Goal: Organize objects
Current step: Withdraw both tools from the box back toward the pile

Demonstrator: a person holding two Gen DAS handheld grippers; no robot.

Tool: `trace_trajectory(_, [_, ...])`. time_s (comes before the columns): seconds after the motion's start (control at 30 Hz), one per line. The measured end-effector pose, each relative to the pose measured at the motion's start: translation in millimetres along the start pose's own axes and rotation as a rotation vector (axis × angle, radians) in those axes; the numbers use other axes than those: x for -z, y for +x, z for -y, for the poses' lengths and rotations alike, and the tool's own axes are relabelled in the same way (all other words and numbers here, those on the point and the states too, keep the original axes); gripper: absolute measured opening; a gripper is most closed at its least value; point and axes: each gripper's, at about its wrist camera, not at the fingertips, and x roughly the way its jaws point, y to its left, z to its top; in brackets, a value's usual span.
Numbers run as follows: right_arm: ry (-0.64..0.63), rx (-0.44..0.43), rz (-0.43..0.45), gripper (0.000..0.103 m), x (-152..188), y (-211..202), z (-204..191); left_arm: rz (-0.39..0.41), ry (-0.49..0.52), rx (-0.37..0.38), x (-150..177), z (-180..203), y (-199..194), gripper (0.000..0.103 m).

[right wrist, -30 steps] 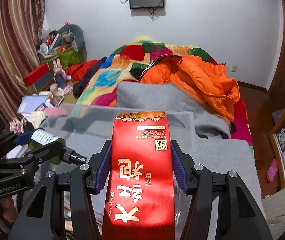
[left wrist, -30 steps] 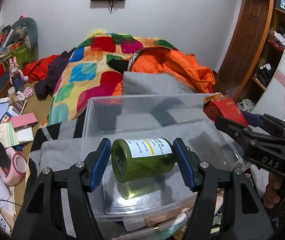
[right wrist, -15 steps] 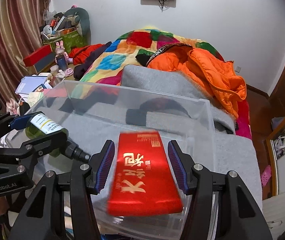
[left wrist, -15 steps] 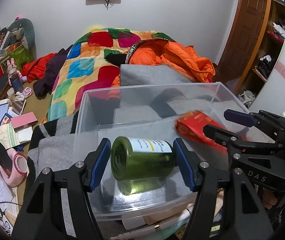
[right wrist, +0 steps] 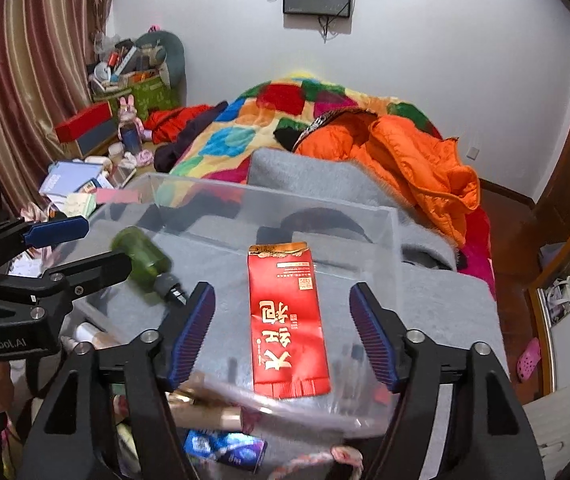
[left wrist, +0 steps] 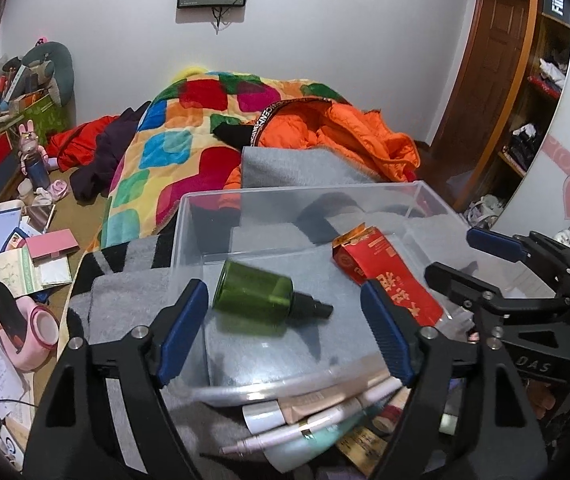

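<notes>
Both tongs have just been opening — the left tongs (left wrist: 285,332) and right tongs (right wrist: 283,332) now gape empty, the green bottle (left wrist: 255,296) and red packet (right wrist: 287,320) dropped into the clear bin (left wrist: 417,192) — so this drop-off looks finished.

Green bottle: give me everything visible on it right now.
The green bottle is translucent dark green, plastic by the look, with a black nozzle cap. It lies on its side, slightly motion-blurred, inside the clear bin, cap toward the red packet. It sits between the left hand-held gripper fingers, whose just-opened jaws stand clear of it.
</notes>
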Motion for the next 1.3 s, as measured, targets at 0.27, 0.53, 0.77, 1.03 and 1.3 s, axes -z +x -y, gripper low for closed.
trace_trajectory(0.27, [0.017, 0.013, 0.070, 0.082, 7, -40, 8, 0.051, -0.010, -0.007, 9, 2, -32, 0.095])
trace_trajectory(0.53, [0.041, 0.033, 0.074, 0.083, 28, -55, 12, 0.084, -0.008, -0.030, 28, 3, -60, 0.097])
trace_trajectory(0.77, [0.057, 0.068, 0.021, 0.083, 51, -54, 18, 0.059, 0.021, -0.034, 52, 9, -68, 0.097])
trace_trajectory(1.03, [0.122, 0.040, -0.077, 0.083, 82, -43, 29, -0.001, 0.008, -0.008, 81, 15, -61, 0.097])
trace_trajectory(1.3, [0.165, 0.053, -0.143, 0.083, 104, -26, 33, -0.043, -0.009, 0.002, 106, 19, -55, 0.097])
